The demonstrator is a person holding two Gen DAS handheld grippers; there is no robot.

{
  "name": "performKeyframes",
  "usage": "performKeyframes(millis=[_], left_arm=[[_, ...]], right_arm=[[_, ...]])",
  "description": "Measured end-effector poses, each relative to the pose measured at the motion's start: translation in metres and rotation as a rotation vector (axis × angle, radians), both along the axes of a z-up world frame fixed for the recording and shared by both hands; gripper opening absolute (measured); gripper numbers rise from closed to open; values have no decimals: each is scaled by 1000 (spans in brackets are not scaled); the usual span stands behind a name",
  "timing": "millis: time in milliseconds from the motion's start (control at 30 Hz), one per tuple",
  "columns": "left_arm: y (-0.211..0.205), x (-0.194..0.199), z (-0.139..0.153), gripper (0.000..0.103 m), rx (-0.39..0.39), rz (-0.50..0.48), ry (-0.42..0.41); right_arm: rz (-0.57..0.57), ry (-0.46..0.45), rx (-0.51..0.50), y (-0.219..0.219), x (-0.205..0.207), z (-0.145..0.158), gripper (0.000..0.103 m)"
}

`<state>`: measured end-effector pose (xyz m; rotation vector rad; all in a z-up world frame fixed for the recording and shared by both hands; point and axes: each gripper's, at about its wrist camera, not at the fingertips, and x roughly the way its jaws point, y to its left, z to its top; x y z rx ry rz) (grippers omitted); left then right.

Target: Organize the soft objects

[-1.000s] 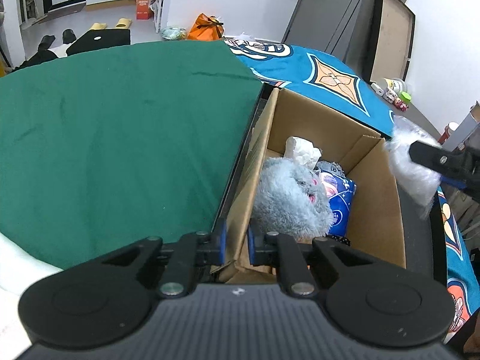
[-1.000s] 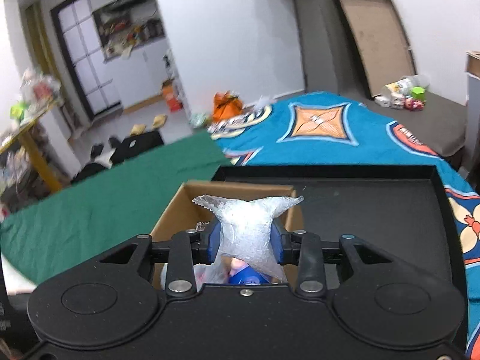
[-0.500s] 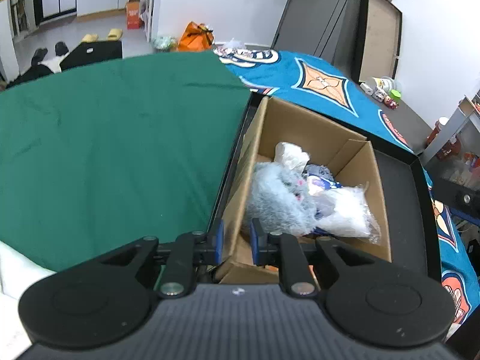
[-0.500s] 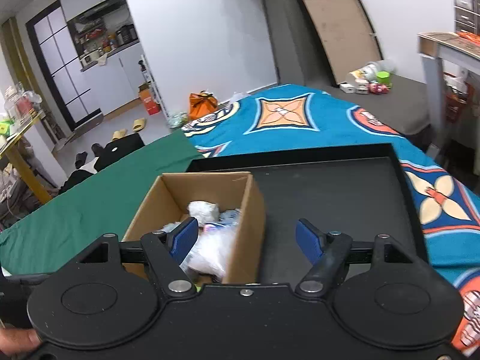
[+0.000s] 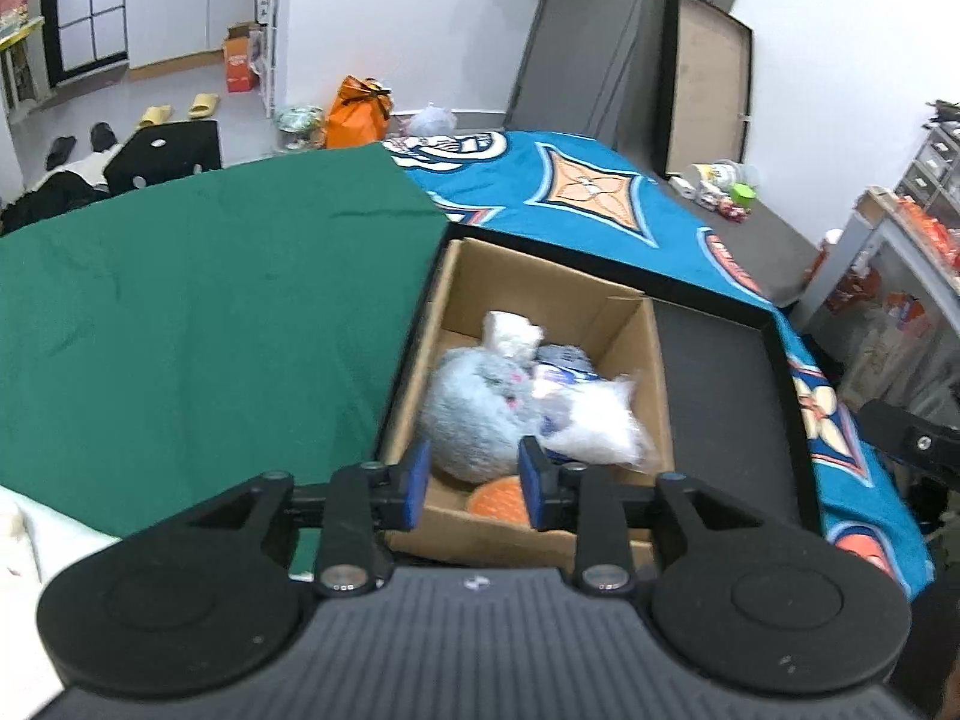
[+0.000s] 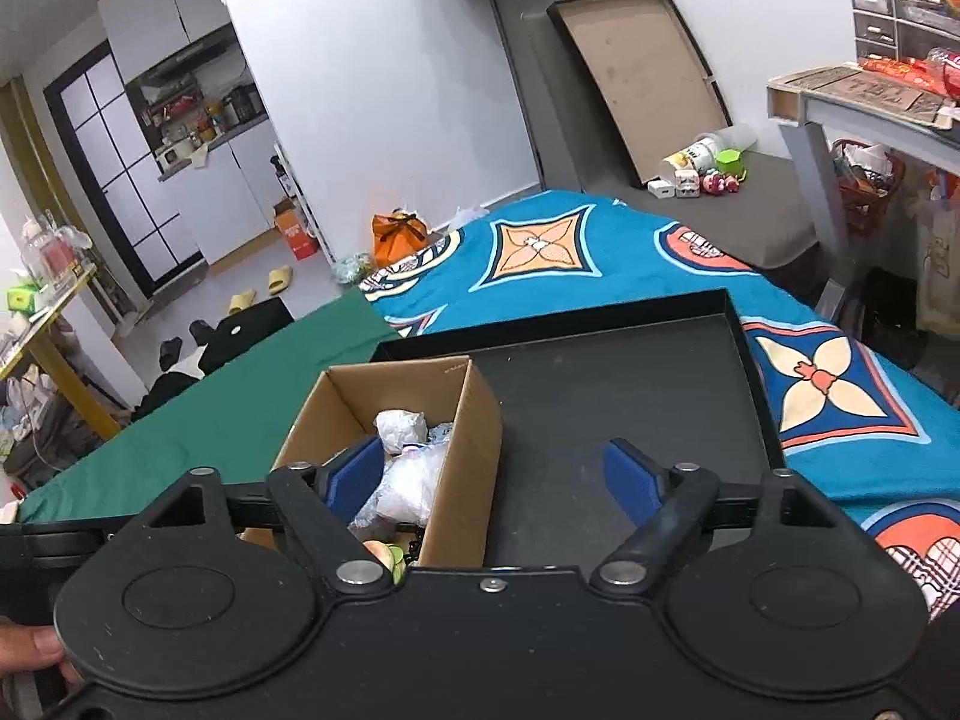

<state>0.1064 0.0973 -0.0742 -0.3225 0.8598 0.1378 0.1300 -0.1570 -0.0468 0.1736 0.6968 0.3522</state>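
Observation:
A brown cardboard box (image 5: 630, 330) stands in a black tray (image 5: 720, 396). It holds a grey plush toy (image 5: 468, 414), a clear bag of white stuffing (image 5: 600, 426), a white wad (image 5: 510, 330), a blue-and-white pack (image 5: 564, 360) and an orange item (image 5: 498, 498). My left gripper (image 5: 474, 483) is open and empty just above the box's near wall. My right gripper (image 6: 492, 474) is wide open and empty above the box's right wall (image 6: 468, 468). The clear bag (image 6: 408, 480) and the white wad (image 6: 399, 429) show inside the box in the right wrist view.
A green cloth (image 5: 210, 312) covers the surface left of the tray. A blue patterned blanket (image 6: 570, 252) lies behind and right of it. The tray floor (image 6: 618, 396) right of the box is bare. A grey table (image 6: 870, 102) stands at the far right.
My right gripper opened and dropped the clear bag into the box, then pulled back and up. My left gripper let go of the box's near wall and opened.

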Motion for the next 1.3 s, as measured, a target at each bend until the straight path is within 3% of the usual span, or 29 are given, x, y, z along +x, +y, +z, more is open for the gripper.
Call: performKeyframes(millis=[200, 333, 533, 633, 867, 1100, 1300], left_arm=[[-13, -10, 21, 52, 15, -22, -22], [-23, -18, 38, 68, 36, -28, -47], [-38, -28, 58, 74, 49, -64, -50], [-44, -37, 68, 89, 59, -77, -64], [-52, -56, 84, 95, 84, -85, -73], [-54, -78, 97, 103, 77, -84, -101], [-56, -95, 108, 103, 76, -93, -127]], right_arm=[[-27, -20, 17, -16, -11, 13, 95], [-43, -34, 25, -29, -20, 23, 100], [-61, -36, 47, -43, -34, 33, 103], [-60, -31, 53, -46, -42, 37, 103], [-71, -22, 103, -57, -58, 46, 103], [-82, -34, 73, -64, -76, 57, 103], [-76, -45, 39, -62, -92, 66, 103]])
